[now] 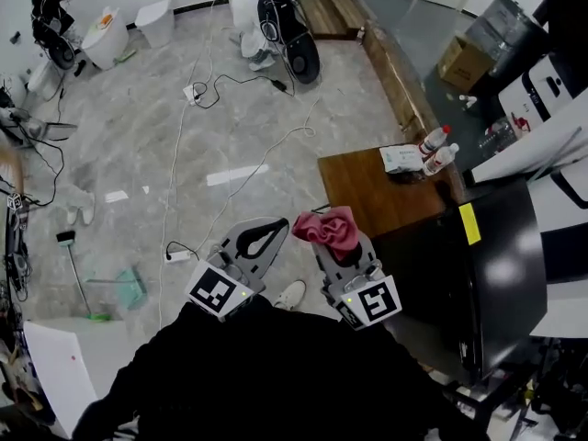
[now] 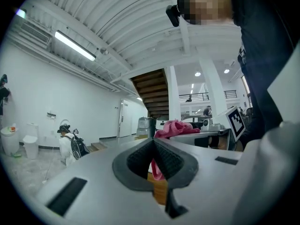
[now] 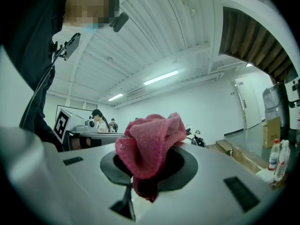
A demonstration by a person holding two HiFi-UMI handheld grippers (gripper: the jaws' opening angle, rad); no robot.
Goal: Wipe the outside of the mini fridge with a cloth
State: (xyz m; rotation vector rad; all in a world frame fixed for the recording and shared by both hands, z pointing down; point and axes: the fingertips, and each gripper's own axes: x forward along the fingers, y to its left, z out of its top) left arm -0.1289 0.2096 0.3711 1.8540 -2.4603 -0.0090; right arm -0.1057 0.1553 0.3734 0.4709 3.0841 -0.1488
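Note:
The black mini fridge (image 1: 501,265) with a yellow sticker stands at the right, beyond the wooden table. My right gripper (image 1: 336,235) is shut on a crumpled pink cloth (image 1: 327,228), held in the air left of the fridge and apart from it. In the right gripper view the cloth (image 3: 149,144) bulges out over the closed jaws of that gripper (image 3: 140,172). My left gripper (image 1: 278,227) hangs beside it, shut and empty; in its own view the left gripper's (image 2: 153,146) pads meet, with the cloth (image 2: 174,127) behind them.
A low wooden table (image 1: 367,200) next to the fridge carries two bottles (image 1: 436,150) and a wipes packet (image 1: 400,158). Cables and a power strip (image 1: 179,255) lie on the marble floor. A person with a backpack (image 1: 276,16) crouches far off. A dustpan (image 1: 124,288) lies at the left.

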